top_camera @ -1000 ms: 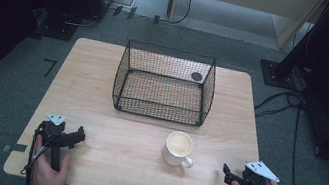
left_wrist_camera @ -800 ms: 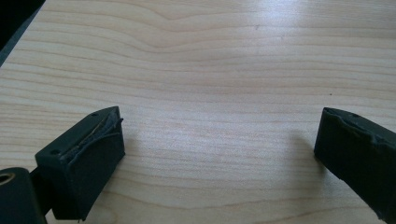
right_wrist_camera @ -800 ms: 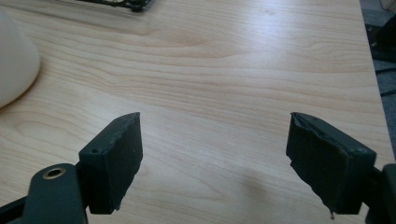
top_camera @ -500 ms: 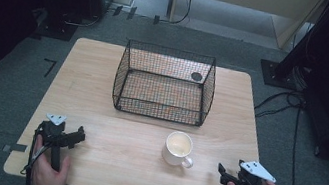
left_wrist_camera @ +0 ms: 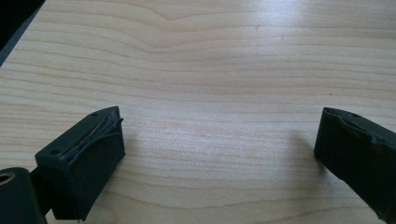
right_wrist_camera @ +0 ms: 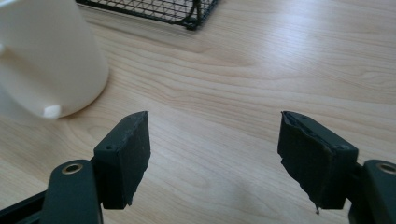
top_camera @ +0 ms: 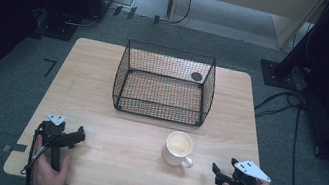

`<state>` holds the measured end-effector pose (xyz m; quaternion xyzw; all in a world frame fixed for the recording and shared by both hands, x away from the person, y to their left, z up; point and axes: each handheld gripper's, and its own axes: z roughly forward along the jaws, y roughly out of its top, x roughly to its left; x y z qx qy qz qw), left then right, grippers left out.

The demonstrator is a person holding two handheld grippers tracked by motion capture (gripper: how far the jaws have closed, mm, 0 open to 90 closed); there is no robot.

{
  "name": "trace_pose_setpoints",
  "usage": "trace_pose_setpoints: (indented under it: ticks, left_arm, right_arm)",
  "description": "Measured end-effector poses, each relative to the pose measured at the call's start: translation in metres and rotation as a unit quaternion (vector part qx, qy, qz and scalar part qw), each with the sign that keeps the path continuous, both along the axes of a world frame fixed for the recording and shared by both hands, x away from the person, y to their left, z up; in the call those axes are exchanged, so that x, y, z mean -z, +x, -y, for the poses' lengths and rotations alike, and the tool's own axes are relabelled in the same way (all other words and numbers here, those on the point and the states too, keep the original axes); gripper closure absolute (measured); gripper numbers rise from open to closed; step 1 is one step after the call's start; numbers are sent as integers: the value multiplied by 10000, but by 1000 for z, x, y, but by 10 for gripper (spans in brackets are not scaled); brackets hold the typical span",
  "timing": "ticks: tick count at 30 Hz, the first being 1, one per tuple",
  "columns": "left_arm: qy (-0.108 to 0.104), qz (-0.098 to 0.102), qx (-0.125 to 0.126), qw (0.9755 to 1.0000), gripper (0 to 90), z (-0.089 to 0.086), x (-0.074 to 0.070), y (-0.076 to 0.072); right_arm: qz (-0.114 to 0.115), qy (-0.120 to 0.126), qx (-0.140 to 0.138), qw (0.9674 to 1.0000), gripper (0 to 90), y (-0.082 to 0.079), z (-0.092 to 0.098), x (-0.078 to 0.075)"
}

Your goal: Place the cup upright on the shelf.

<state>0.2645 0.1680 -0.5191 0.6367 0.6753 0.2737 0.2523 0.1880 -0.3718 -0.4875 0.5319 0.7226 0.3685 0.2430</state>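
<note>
The white mug (top_camera: 178, 148) stands untouched at lower centre of the desk (top_camera: 98, 112), before the wire basket (top_camera: 164, 82); my right fingers (top_camera: 217, 170), apart and just closing, approach its handle, my left fingers (top_camera: 78, 135) wide apart.
</note>
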Motion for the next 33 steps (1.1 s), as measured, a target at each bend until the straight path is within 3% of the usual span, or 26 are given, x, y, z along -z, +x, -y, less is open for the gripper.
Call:
trace_pose_setpoints:
  ticks: [10, 33]
  left_arm:
    - [0, 0, 0, 10000, 18, 0, 0, 0]
    - [-1, 0, 0, 10000, 18, 0, 0, 0]
  right_arm:
    - [73, 89, -282, 9995, 302, -2, -12, -5]
    - [184, 275, -612, 9976, 323, -8, -30, -22]
